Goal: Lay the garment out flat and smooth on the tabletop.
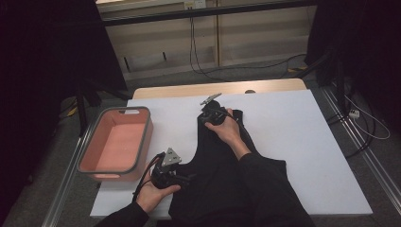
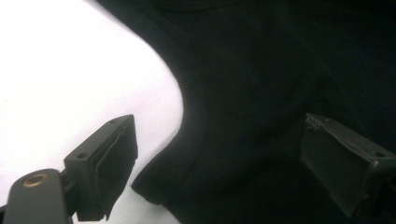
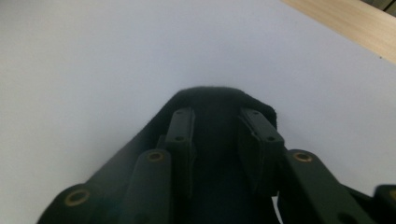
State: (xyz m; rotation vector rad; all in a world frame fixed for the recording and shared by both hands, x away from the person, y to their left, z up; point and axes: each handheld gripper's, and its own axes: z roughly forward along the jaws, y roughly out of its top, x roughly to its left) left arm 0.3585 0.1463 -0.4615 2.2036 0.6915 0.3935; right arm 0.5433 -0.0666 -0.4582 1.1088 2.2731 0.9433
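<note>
Black fabric garment (image 1: 222, 175) lies flat on the white table (image 1: 302, 142), near its front edge. My left gripper (image 2: 219, 163) sits at the garment's left edge, fingers (image 2: 107, 163) spread wide, released, astride the hem. My right gripper (image 3: 224, 140) is at the garment's far end, fingers (image 3: 180, 135) narrowed onto a raised fold, grasping it. Pink rectangular plastic bin (image 1: 116, 144) stands left, apart.

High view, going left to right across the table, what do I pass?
Pink basket → left gripper, jaws apart at the cloth's edge → black cloth → right gripper on the cloth's far end → bare white table.
</note>
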